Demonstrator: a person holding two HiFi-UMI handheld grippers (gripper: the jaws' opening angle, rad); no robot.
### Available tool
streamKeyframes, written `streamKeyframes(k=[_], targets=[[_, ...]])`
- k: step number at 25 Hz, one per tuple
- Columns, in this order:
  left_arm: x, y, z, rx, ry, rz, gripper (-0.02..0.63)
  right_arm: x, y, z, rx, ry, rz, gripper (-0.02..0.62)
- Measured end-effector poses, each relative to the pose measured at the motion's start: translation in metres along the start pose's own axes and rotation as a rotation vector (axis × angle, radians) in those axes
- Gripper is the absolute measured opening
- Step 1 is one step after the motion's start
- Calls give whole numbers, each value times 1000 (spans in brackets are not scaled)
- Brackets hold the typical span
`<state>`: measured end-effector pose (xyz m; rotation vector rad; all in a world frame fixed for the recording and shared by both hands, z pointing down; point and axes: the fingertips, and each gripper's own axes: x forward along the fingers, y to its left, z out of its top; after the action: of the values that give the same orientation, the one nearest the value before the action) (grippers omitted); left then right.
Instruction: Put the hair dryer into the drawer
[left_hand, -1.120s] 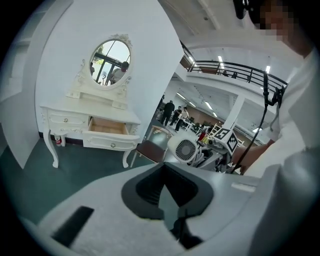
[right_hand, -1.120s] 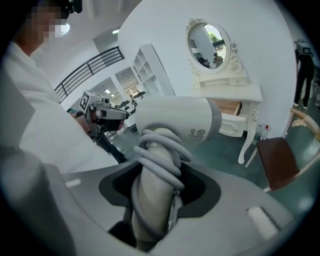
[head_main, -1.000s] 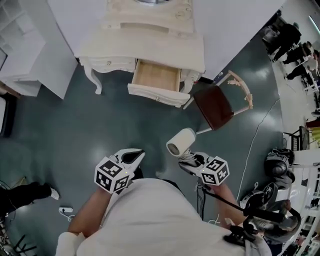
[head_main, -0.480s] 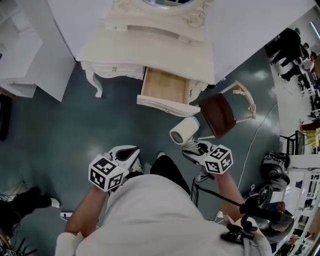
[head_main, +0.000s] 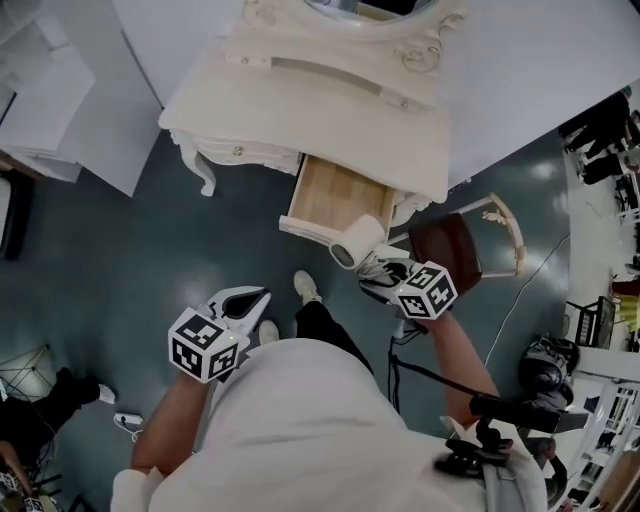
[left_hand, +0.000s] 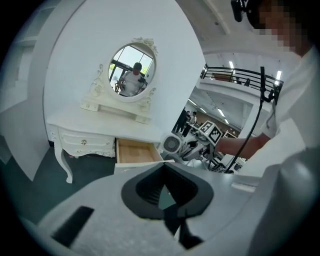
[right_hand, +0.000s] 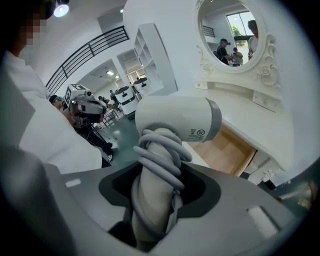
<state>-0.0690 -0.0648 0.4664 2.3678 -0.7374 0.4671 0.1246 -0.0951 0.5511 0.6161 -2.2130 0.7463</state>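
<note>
A white hair dryer (head_main: 357, 242) with its grey cord wound round the handle is held upright by the handle, my right gripper (head_main: 383, 272) shut on it. In the right gripper view the dryer (right_hand: 175, 117) fills the centre, the wrapped handle between the jaws of the right gripper (right_hand: 157, 200). Its barrel hangs over the front edge of the open wooden drawer (head_main: 335, 193) of the white dressing table (head_main: 300, 110); the drawer (right_hand: 225, 150) looks empty. My left gripper (head_main: 258, 297) hangs lower left over the floor, shut on nothing, and in its own view the left gripper (left_hand: 165, 192) faces the drawer (left_hand: 134, 151).
A chair with a dark red seat (head_main: 450, 250) stands just right of the drawer. White shelving (head_main: 50, 110) lines the left wall. An oval mirror (left_hand: 131, 71) tops the table. The person's shoe (head_main: 305, 287) is on the dark floor before the drawer.
The person has walked toward the dressing table. Both grippers came nearer it, and the dryer went from over the open floor to the drawer's front edge.
</note>
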Motion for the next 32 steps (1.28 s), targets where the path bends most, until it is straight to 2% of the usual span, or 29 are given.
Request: streamKeyframes(k=[7, 13, 23, 32], targets=[[39, 34, 61, -29, -45, 102, -5, 40, -78, 36, -91, 101, 86, 210], [59, 55, 85, -51, -36, 182, -5, 79, -134, 43, -142, 203, 126, 211], [64, 84, 97, -115, -51, 324, -5, 143, -185, 42, -200, 318, 166, 212], [61, 101, 101, -163, -47, 399, -5, 185, -214, 43, -220, 361, 137, 211]])
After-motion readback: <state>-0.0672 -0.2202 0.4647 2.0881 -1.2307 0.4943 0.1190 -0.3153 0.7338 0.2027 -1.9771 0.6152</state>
